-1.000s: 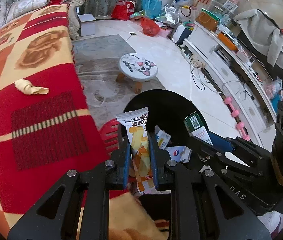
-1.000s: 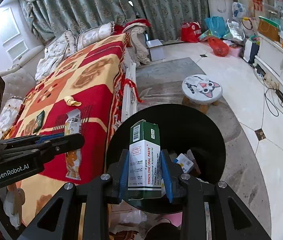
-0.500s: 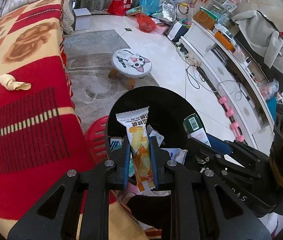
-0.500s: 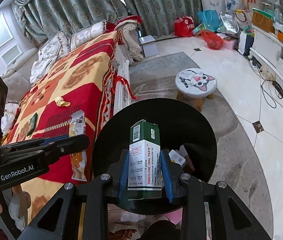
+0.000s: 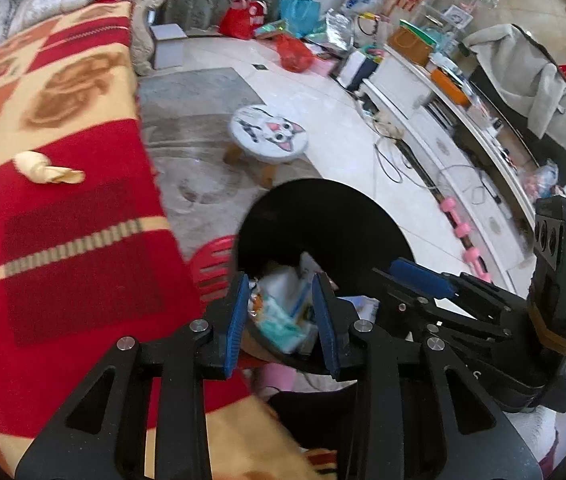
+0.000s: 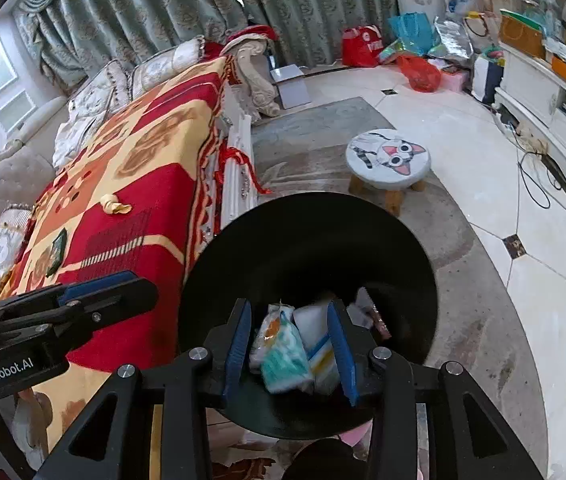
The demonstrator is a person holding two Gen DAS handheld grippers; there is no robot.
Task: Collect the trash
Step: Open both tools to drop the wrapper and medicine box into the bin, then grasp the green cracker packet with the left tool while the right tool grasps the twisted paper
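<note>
Left gripper [image 5: 283, 312] body read "GenRobot.AI". Both grippers, left and right gripper [image 6: 289, 340], hung over one black bin [image 6: 311, 240], jaws apart, empty. Two scraps lay on the blanket [image 6: 131, 184].

Black bin [image 6: 311, 240], red-and-yellow checked blanket [image 6: 143, 184], white cat-face stool [image 6: 387, 156], grey-green patterned curtains [image 6: 163, 4]
</note>
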